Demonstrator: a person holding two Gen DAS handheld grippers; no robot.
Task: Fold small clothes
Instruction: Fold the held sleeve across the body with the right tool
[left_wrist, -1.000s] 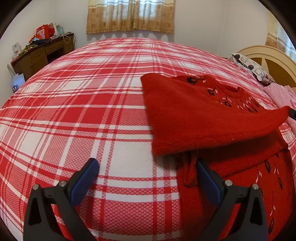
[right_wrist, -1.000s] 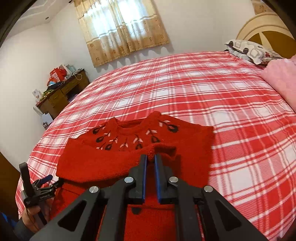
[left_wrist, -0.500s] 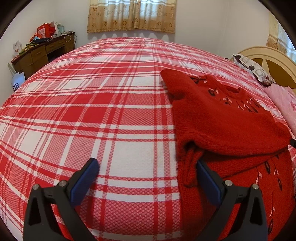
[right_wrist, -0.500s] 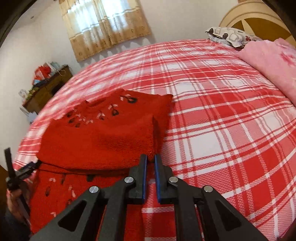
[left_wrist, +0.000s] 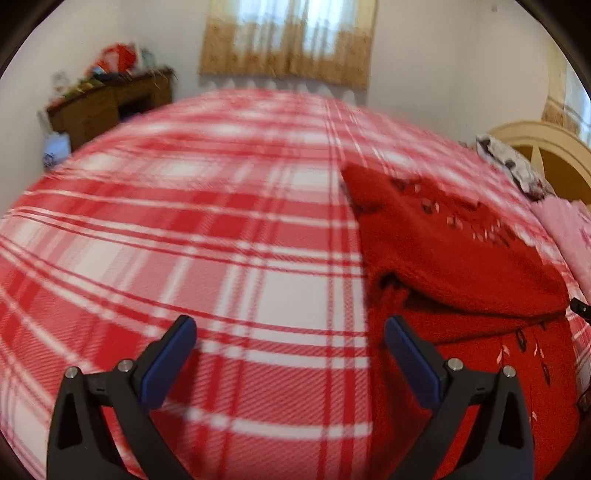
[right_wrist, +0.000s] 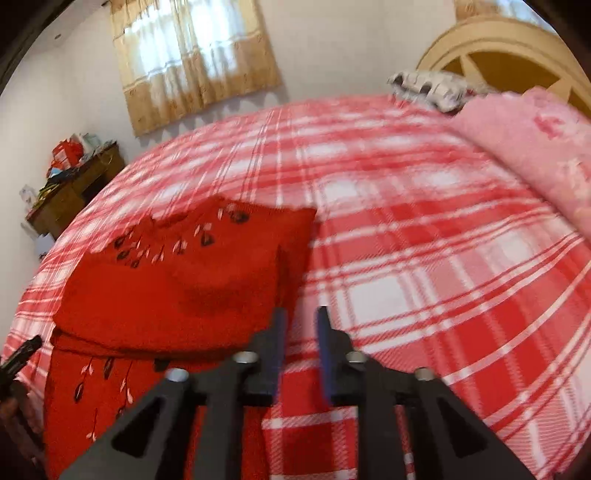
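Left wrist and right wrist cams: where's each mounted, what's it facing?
Left wrist: on the left hand-held gripper, angled down at the plaid bed, jaws wide; red sweater at right.
Right wrist: on the right hand-held gripper, jaws just opening, empty; sweater at left.
Shared: sweater, curtain, headboard.

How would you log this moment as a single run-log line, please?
right gripper: jaws just opened, nothing between | left gripper: open, empty | red sweater: sleeve folded across, on plaid bed
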